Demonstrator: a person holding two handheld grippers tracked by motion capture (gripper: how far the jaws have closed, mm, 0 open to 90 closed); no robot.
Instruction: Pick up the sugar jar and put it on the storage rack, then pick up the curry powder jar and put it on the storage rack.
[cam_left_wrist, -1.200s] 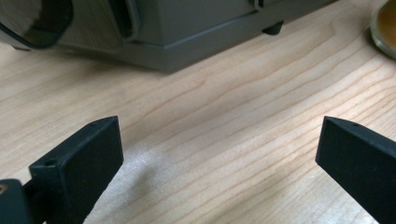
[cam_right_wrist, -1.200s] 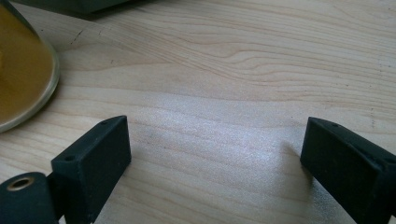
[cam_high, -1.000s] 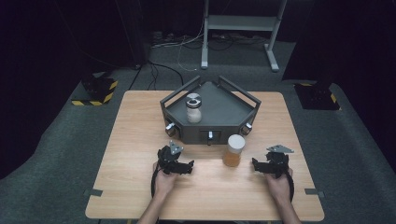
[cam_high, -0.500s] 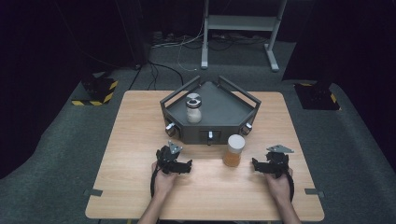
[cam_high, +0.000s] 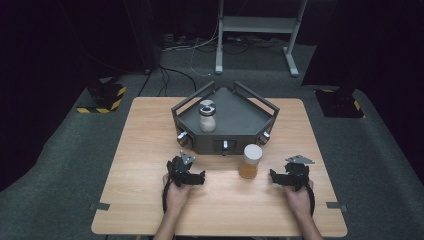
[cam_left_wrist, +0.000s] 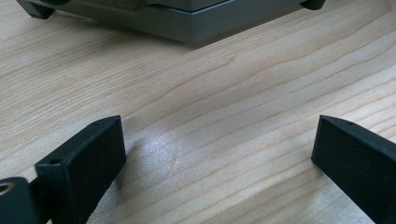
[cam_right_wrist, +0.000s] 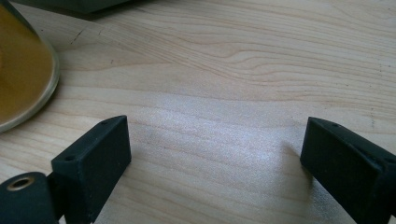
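An amber jar with a white lid (cam_high: 250, 161) stands on the wooden table (cam_high: 150, 130) just in front of a dark grey angular tray (cam_high: 235, 112). Inside the tray stands a second jar with pale contents and a grey lid (cam_high: 207, 115). My left gripper (cam_high: 199, 177) rests low on the table, left of the amber jar, open with nothing between its jaws (cam_left_wrist: 215, 154). My right gripper (cam_high: 275, 177) sits to the right of that jar, open and empty (cam_right_wrist: 215, 149). The amber jar's base (cam_right_wrist: 23, 74) shows at the left edge of the right gripper view.
The tray's front wall carries three small knobs (cam_high: 225, 145) and its base edge (cam_left_wrist: 187, 28) lies ahead of the left gripper. Beyond the table are a metal stand (cam_high: 255, 35), floor cables (cam_high: 190, 50) and two black-and-yellow floor blocks (cam_high: 106, 95).
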